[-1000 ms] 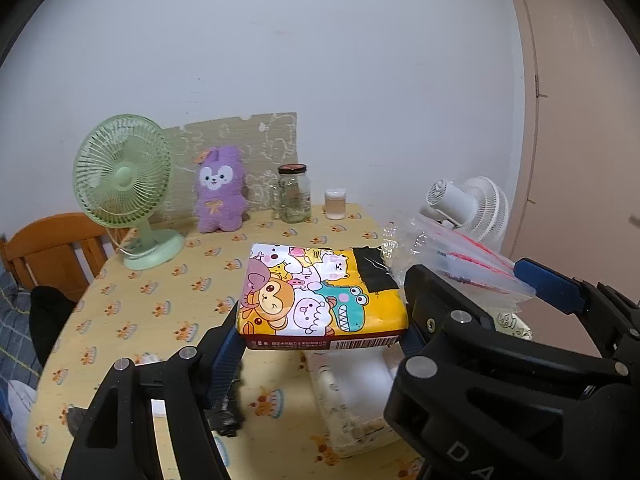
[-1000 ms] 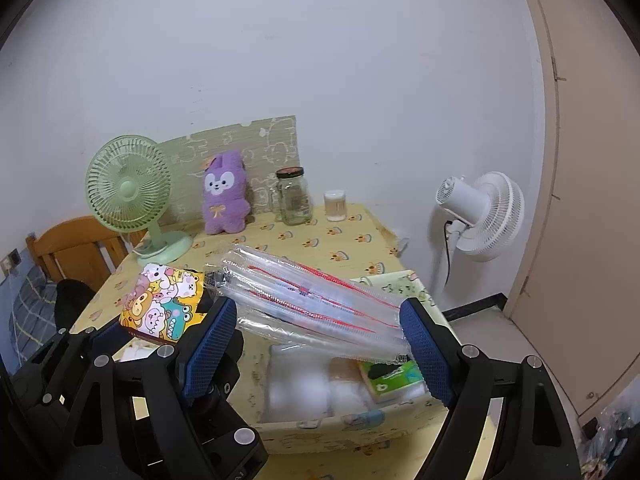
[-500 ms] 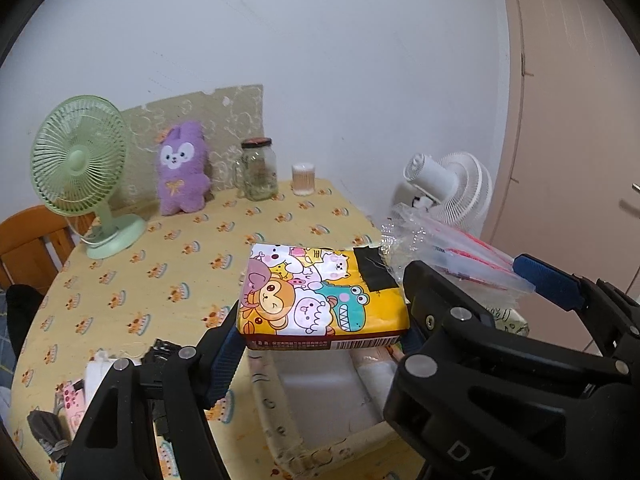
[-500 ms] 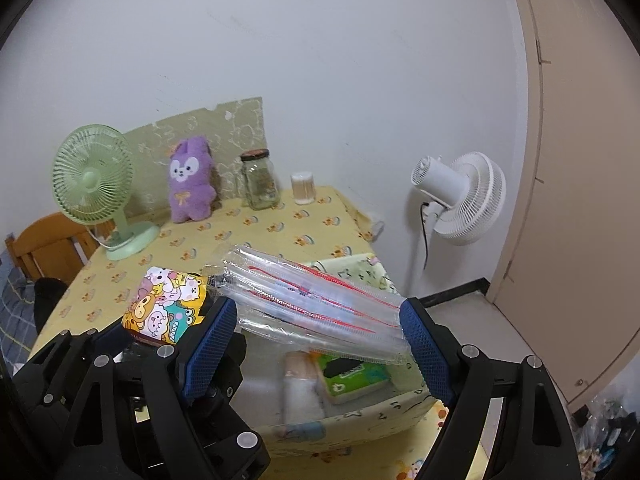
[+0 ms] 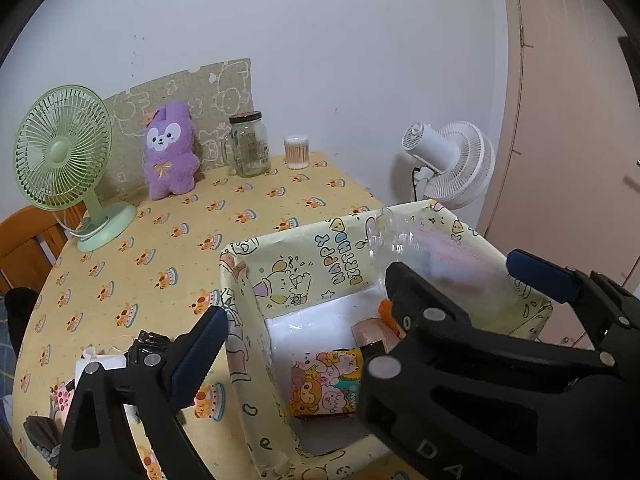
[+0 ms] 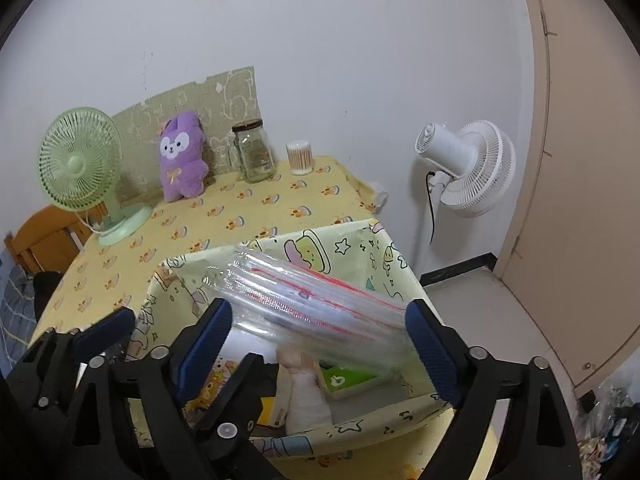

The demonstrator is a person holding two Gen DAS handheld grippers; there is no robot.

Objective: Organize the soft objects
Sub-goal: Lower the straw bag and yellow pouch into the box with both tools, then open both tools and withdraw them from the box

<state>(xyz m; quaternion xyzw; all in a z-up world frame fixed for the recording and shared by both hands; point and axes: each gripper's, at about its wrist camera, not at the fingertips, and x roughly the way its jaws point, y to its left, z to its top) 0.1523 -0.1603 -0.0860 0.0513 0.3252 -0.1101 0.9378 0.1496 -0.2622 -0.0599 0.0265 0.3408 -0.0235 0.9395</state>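
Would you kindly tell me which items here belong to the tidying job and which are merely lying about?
Job: storage box; cartoon tissue pack inside it; stack of zip bags held by the right gripper; left gripper.

Lying about: green fan, glass jar, white fan.

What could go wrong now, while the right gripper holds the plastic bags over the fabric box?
1. The right gripper grips the slippery stack of plastic bags near one end only; the bags may slide out or fan apart.
2. The fabric box has soft walls; the bags could catch on the rim and fold it in.
3. The open left gripper hangs close by and might bump them.
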